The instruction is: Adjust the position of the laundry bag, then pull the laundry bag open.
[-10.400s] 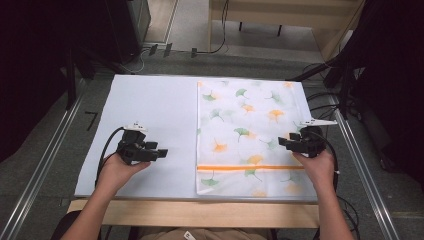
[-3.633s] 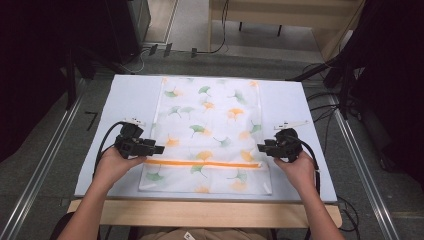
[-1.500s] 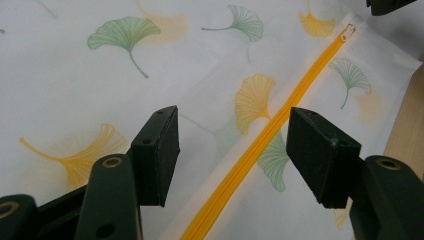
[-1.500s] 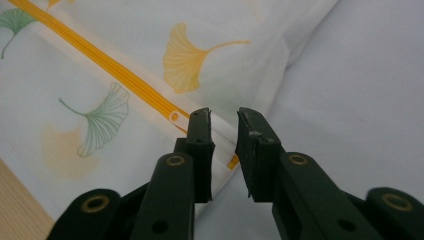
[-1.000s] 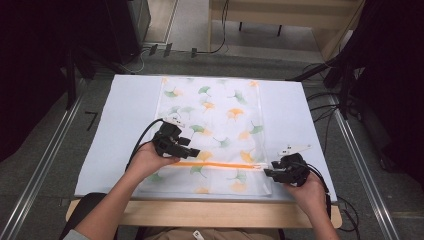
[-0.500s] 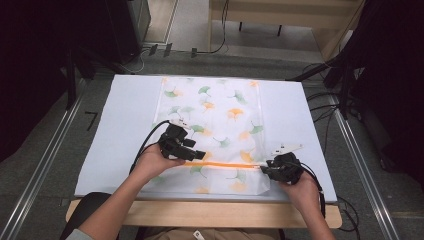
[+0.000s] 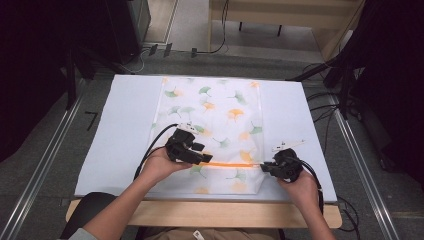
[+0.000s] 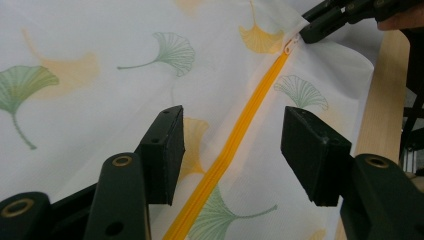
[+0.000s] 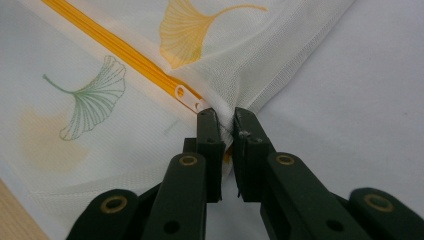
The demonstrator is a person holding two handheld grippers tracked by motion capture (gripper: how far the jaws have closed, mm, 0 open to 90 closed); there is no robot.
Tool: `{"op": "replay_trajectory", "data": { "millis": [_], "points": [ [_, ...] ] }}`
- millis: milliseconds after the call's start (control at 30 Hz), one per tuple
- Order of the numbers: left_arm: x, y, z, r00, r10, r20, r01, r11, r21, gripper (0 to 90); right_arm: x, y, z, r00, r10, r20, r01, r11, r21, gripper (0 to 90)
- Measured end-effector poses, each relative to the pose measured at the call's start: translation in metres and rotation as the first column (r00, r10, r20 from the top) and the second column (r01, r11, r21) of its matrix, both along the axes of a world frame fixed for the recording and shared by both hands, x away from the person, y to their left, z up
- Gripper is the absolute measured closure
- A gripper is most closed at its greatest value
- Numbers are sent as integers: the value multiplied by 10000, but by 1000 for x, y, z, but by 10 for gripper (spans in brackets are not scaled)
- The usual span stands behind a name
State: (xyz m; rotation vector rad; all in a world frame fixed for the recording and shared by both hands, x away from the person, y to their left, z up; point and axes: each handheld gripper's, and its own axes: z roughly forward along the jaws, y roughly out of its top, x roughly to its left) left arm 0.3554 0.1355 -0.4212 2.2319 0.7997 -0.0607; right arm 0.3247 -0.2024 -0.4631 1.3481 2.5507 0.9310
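Note:
A white mesh bag (image 7: pixel 215 115) printed with ginkgo leaves lies flat on the table, its orange zipper (image 7: pixel 232 164) running across near the front. My left gripper (image 7: pixel 202 159) hovers over the zipper's left part. Its jaws stand apart on either side of the zipper (image 8: pixel 250 105) without pressing it, and have just been closing a little. My right gripper (image 9: pixel 226 125) has just been closing and now pinches the bag's fabric at the zipper's right end, right beside the white zipper pull (image 9: pixel 187 97). From the left gripper view, the right gripper (image 8: pixel 312 25) shows at that pull (image 8: pixel 290 45).
A pale blue-white cover (image 7: pixel 125 125) spreads over the table under the bag. The wooden table edge (image 7: pixel 200 212) runs along the front. Cables (image 7: pixel 320 100) lie on the floor to the right, and metal rails (image 7: pixel 45 155) flank the table.
My left hand has slid a little to the right and nearer along the zipper. The right gripper has stayed in place and its jaws have come together on the bag's fabric.

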Motion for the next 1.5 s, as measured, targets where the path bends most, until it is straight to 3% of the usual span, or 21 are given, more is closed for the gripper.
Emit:
{"op": "replay_trajectory", "data": {
  "millis": [167, 300, 333, 467, 600, 767, 933, 1100, 1233, 1433, 1500],
  "points": [
    [-2, -5, -1, 9997, -243, 19, 243, 9997, -12, 499, -1, -3, 5, 10000, -7, 67, 5, 9995, 312, 851],
    [-4, -10, -1, 9987, -504, -10, 504, 9984, -268, 577, -3, -5, 12, 10000, -85, 37, 83, 9980, 632, 851],
    [-4, -12, -2, 9985, -542, 17, 542, 9977, -401, 577, -4, -6, 13, 10000, -66, 55, 62, 9978, 656, 851],
    [-6, -21, -4, 9975, -701, 58, 702, 9975, -127, 582, -4, -6, 16, 9999, -25, 97, 18, 9975, 700, 850],
    [-4, -23, -7, 9960, -872, -182, 871, 9962, -41, 578, -4, -6, 18, 9999, -24, 109, 16, 9975, 707, 849],
    [-3, -25, -10, 9910, -1256, -451, 1239, 9915, -397, 554, -5, -5, 19, 9999, -88, 61, 84, 9973, 723, 849],
    [-6, -31, -8, 9915, -1240, -406, 1223, 9916, -421, 572, -7, -5, 20, 9999, -117, 60, 112, 9968, 796, 848],
    [-8, -43, -8, 9872, -1520, -478, 1504, 9880, -342, 635, -7, -5, 21, 10000, -43, 72, 37, 9964, 849, 849],
    [-10, -51, -9, 9855, -1618, -512, 1602, 9865, -355, 628, -7, -5, 22, 9999, -12, 132, 1, 9961, 879, 849],
    [-12, -68, -8, 9814, -1918, -110, 1915, 9811, -265, 636, -8, -2, 23, 9998, 124, 162, -137, 9963, 846, 848],
    [-12, -70, -9, 9819, -1887, -160, 1880, 9815, -373, 635, -8, -2, 24, 9998, 140, 155, -153, 9962, 859, 848]
  ]
}}
